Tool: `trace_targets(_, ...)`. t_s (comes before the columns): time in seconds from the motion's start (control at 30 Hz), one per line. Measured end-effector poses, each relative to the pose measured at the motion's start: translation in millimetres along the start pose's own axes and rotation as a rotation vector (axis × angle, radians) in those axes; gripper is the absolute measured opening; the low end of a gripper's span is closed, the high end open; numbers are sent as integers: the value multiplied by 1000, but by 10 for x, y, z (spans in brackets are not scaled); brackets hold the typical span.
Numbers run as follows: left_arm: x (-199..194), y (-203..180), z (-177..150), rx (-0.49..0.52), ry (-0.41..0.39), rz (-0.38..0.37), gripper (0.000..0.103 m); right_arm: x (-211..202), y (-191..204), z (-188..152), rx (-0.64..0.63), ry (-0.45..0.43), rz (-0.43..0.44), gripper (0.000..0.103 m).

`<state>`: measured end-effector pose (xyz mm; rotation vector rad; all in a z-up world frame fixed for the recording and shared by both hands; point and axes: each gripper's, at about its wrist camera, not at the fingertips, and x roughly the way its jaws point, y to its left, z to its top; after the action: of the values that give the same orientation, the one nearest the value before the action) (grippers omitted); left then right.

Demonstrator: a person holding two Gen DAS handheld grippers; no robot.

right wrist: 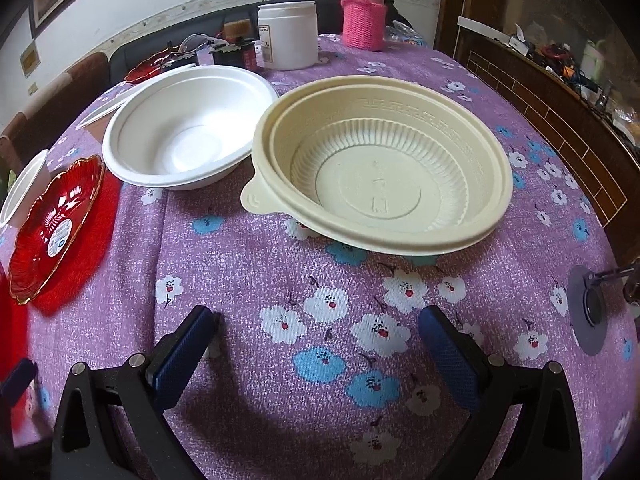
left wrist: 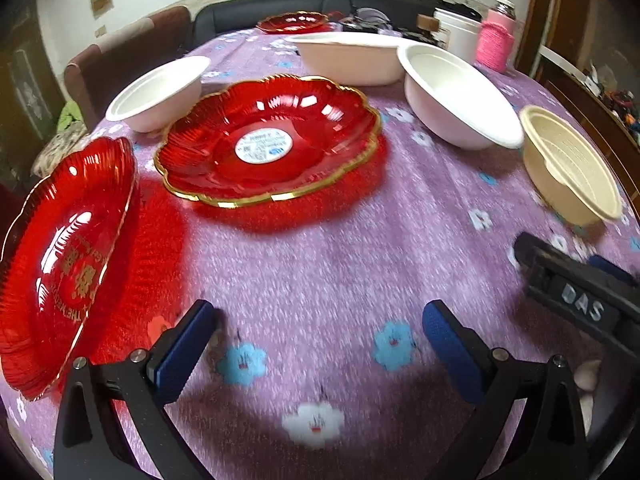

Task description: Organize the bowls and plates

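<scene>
My left gripper is open and empty above the purple cloth. A red gold-rimmed plate lies ahead of it, another red plate sits at its left, and a third is far back. White bowls stand behind. My right gripper is open and empty just short of a cream ribbed bowl, with a white bowl to its left. The right gripper's body shows in the left view near the cream bowl.
The table carries a purple flowered cloth. A white jar and a bottle in a pink knitted sleeve stand at the back. A dark wooden cabinet runs along the right. A chair stands at the far left.
</scene>
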<state>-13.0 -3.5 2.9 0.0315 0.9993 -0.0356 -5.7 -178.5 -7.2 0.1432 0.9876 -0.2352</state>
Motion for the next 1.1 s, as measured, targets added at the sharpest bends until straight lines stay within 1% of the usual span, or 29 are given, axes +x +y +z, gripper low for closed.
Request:
trace_targets(0.1,-119,-36,-120,11,-26,-28,103,-6,17,-8,-1,-3,-5,102)
trace_targets(0.13,-207,-53,-157,23,-54,-34,103,-24,16,-32,7,-3,-13,102)
trace_targets(0.2,-476,-52,-227,40,-146,-46,103,-42,10,-63,13,-8,-19,102)
trace_targets(0.23,-575,-45,-253,46,-179,-51,103,-72,5,-92,17,-18,-21,102)
trace_targets(0.3,-803,-5,-307,51,-253,-53,103,-185,2,-143,24,-66,-27,102)
trace_targets(0.33,-864,19,-310,50,-271,-53,103,-236,10,-172,24,-90,-37,102)
trace_targets(0.37,-906,39,-311,53,-281,-57,103,-272,24,-198,20,-102,-46,102)
trace_targets(0.4,-922,58,-295,57,-277,-61,103,-271,53,-222,11,-92,-41,102)
trace_targets(0.47,-926,123,-296,45,-253,-63,103,-241,102,-268,0,-54,0,102)
trace_targets(0.5,-959,182,-316,30,-251,-78,103,-261,108,-288,2,-54,5,102)
trace_targets(0.53,-1007,225,-343,21,-256,-86,103,-295,115,-298,4,-62,7,102)
trace_targets(0.6,-1186,347,-377,2,-292,-91,103,-443,114,-316,5,-101,16,102)
trace_targets(0.67,-1506,529,-392,-19,-361,-94,103,-686,113,-321,0,-165,17,102)
trace_targets(0.7,-1661,617,-390,-28,-390,-98,103,-869,121,-319,-13,-215,16,102)
trace_targets(0.73,-1906,746,-394,-40,-440,-105,103,-1042,121,-331,-23,-260,14,102)
trace_targets(0.77,-2070,824,-400,-46,-475,-109,103,-1290,127,-333,-33,-324,10,102)
trace_targets(0.83,-2507,1022,-434,-65,-572,-97,103,-1705,130,-325,-36,-424,24,102)
trace_targets(0.87,-2748,1129,-454,-78,-619,-89,103,-1998,115,-332,-29,-490,41,102)
trace_targets(0.93,-3151,1304,-489,-97,-688,-102,103,-2409,64,-355,-15,-577,69,102)
trace_targets(0.97,-3365,1398,-498,-105,-718,-107,103,-2686,28,-362,-4,-634,97,102)
trace_targets(1.0,-3567,1475,-494,-110,-746,-105,103,-2862,32,-343,4,-674,115,102)
trace_targets(1.03,-3839,1570,-498,-116,-789,-93,103,-3091,0,-339,13,-724,138,102)
trace_targets(1.07,-3997,1626,-483,-119,-821,-80,103,-3271,-18,-341,16,-764,154,102)
trace_targets(1.1,-4240,1683,-481,-121,-879,-41,103,-3486,-33,-327,19,-815,173,102)
